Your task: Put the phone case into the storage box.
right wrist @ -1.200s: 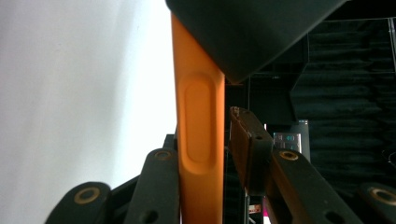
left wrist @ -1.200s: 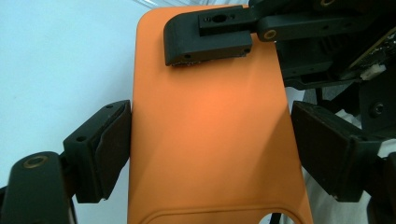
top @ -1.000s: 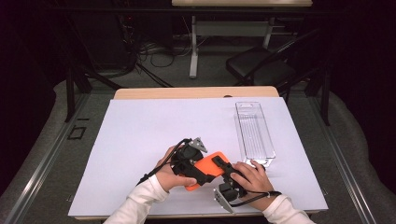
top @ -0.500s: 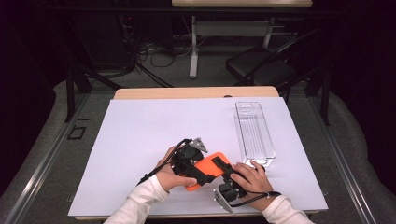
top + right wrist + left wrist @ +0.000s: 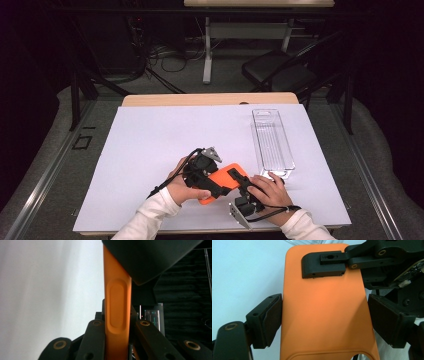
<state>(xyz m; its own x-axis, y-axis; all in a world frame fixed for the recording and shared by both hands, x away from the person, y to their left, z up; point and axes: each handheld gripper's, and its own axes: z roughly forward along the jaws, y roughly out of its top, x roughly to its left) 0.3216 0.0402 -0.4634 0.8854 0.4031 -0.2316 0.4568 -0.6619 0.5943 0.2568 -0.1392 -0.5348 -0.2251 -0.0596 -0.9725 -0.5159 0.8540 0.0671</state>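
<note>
An orange phone case point(image 5: 223, 182) is held just above the white sheet by both grippers. My left gripper point(image 5: 216, 181) spans the case's width; in the left gripper view its pads point(image 5: 270, 320) press on both long edges of the case point(image 5: 324, 315). My right gripper point(image 5: 241, 184) comes from the near right and pinches the case through its thickness. In the right gripper view the case point(image 5: 117, 305) stands edge-on between my jaws point(image 5: 117, 335), which have just been closing on it. One right finger point(image 5: 324, 265) lies on the case's face.
A clear plastic tray point(image 5: 272, 142) lies on the right side of the white sheet point(image 5: 160, 140), just beyond my right hand. A wooden table edge point(image 5: 210, 99) runs along the back. A dark chair point(image 5: 280, 75) and cables stand on the floor behind.
</note>
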